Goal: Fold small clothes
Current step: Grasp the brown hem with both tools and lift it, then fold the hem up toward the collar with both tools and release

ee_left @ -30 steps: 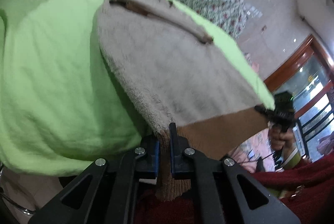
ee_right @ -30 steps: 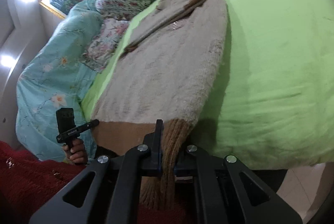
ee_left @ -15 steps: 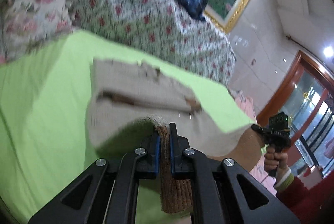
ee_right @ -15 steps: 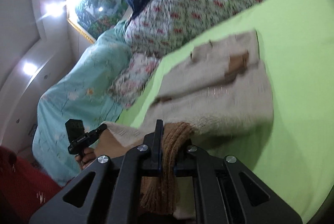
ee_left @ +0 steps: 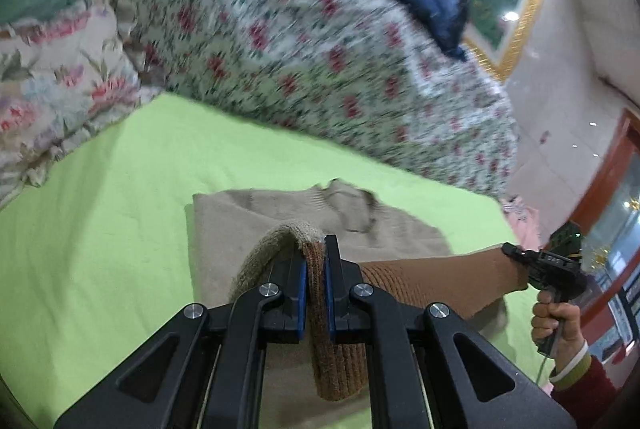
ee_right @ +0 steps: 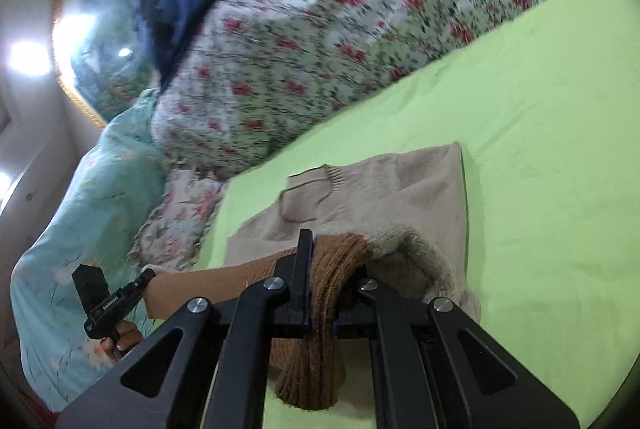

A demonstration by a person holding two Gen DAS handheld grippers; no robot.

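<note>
Both grippers pinch ribbed brown hem of fuzzy beige sweater.

We are seeing the sweater lying on the sheet at lower centre of the left view, its hem lifted over the body. The left gripper is sitting at bottom centre, clamping one hem corner; the right gripper is sitting at right edge. The quilt is lying behind, across the upper frame. The pillow is lying at left.
</note>
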